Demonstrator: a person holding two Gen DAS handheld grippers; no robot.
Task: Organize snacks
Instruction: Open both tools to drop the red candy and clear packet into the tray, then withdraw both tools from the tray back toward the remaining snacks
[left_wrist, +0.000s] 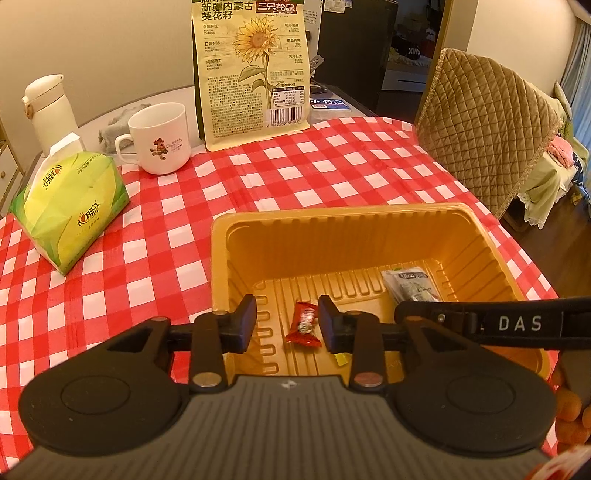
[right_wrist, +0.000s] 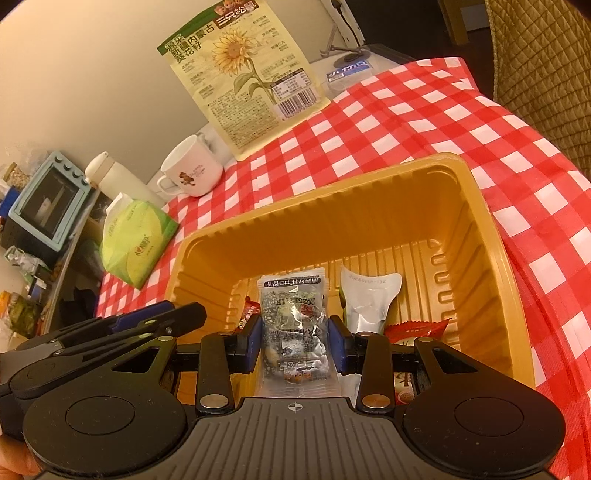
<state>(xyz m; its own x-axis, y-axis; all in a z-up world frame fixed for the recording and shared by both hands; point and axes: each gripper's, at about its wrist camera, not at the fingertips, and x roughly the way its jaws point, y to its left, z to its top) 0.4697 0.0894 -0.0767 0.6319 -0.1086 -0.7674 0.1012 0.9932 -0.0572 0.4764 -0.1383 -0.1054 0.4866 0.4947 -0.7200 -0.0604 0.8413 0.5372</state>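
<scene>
A gold plastic tray (left_wrist: 332, 229) sits on the red checked tablecloth. In the left wrist view my left gripper (left_wrist: 287, 323) is open above the tray, and a small red candy (left_wrist: 303, 325) lies on the tray floor between its fingers. A clear snack packet (left_wrist: 410, 284) lies at the tray's right. In the right wrist view my right gripper (right_wrist: 294, 341) hangs over the tray (right_wrist: 369, 206), fingers either side of a clear packet with dark print (right_wrist: 293, 325); contact is unclear. A silver packet (right_wrist: 369, 302) and red packets (right_wrist: 410, 332) lie beside it.
A sunflower seed bag (left_wrist: 255, 70) stands at the table's back. A white mug (left_wrist: 160, 138), a green tissue pack (left_wrist: 70, 206) and a white flask (left_wrist: 48, 110) are at the left. A quilted chair (left_wrist: 487, 136) is at the right. A small blue oven (right_wrist: 48, 199) stands off-table.
</scene>
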